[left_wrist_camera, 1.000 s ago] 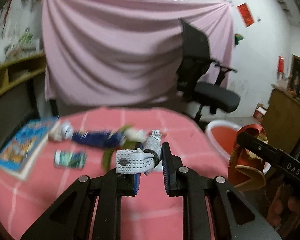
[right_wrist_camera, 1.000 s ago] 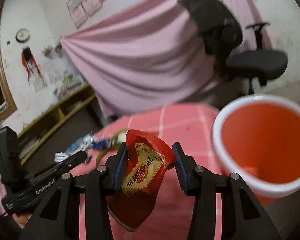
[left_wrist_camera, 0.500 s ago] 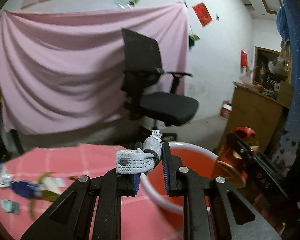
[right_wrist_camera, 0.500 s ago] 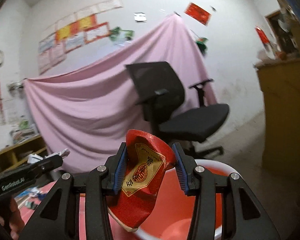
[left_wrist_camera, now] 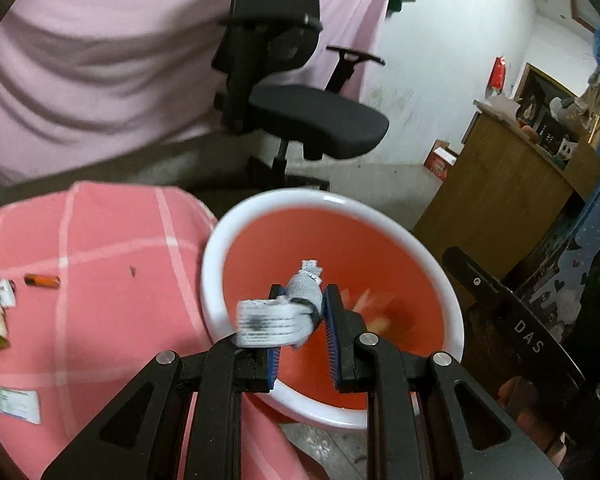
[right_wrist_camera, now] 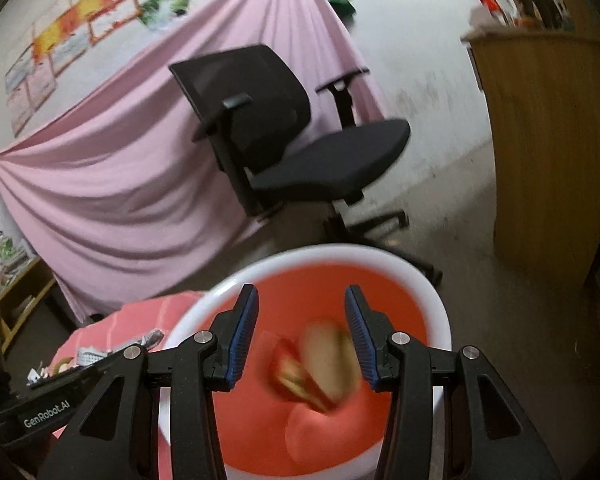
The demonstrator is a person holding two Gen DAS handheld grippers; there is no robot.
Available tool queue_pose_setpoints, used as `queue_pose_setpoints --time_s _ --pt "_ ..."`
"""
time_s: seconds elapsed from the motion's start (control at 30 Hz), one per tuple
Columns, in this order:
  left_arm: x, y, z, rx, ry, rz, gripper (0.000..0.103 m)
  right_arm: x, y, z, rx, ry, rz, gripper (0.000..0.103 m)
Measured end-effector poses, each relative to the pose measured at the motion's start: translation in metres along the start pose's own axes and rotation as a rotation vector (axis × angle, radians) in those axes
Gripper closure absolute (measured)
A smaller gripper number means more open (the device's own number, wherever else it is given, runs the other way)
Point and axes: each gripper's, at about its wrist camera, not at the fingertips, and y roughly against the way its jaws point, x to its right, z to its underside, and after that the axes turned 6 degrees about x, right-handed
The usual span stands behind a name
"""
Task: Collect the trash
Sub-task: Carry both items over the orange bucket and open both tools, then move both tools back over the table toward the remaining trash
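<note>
Left hand-held gripper [left_wrist_camera: 302,320] clamps white wrapper [left_wrist_camera: 278,318] over bin rim [left_wrist_camera: 220,312]; right hand-held gripper [right_wrist_camera: 302,334] open, nothing held.

Glossy plastic bin [left_wrist_camera: 236,236] (white rim), matt checked cloth tablecloth [left_wrist_camera: 100,264]

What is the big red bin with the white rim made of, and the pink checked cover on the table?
The round red bin with the white rim looks like smooth plastic: its rim shines evenly. The pink checked table cover seems soft cloth, since it sags rounded over the edge, though blur leaves that unsure.
</note>
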Motion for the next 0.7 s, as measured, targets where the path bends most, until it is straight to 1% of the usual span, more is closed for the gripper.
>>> queue_pose_setpoints --time_s 0.03,0.07,0.13,0.3,0.37,0.43,0.5,0.53,0.57,0.63,0.7 --pt "0.000 -0.003 0.000 -0.012 0.002 -0.005 0.083 0.002 -0.002 0.001 -0.017 -0.010 0.002 0.060" --pt "-0.001 -0.005 0.000 -0.019 0.003 -0.011 0.076 0.004 -0.003 0.002 -0.028 -0.017 0.004 0.059" --pt "-0.004 -0.006 0.000 -0.017 0.008 -0.012 0.068 0.005 -0.003 0.002 -0.033 -0.021 0.005 0.059" --pt "-0.009 0.000 0.002 0.003 0.009 -0.033 0.067 0.003 0.002 0.001 -0.026 -0.016 -0.002 0.054" --pt "-0.011 0.006 0.003 0.025 0.006 -0.048 0.067 0.000 0.007 0.000 -0.010 -0.009 -0.011 0.052" --pt "-0.014 0.015 0.004 0.060 -0.003 -0.070 0.065 -0.003 0.010 -0.003 0.013 -0.010 -0.023 0.050" --pt "-0.017 0.026 0.004 0.106 -0.010 -0.096 0.060 -0.010 0.014 -0.006 0.038 -0.005 -0.040 0.044" --pt "-0.019 0.031 0.005 0.127 -0.012 -0.106 0.057 -0.015 0.018 -0.006 0.058 0.003 -0.052 0.035" --pt "-0.021 0.036 0.006 0.152 -0.012 -0.118 0.054 -0.019 0.020 -0.008 0.074 0.008 -0.062 0.030" --pt "-0.028 0.051 0.007 0.205 -0.013 -0.147 0.052 -0.031 0.024 -0.011 0.107 0.024 -0.090 0.028" --pt "-0.036 0.066 0.008 0.249 -0.012 -0.172 0.052 -0.045 0.032 -0.013 0.147 0.051 -0.117 0.022"
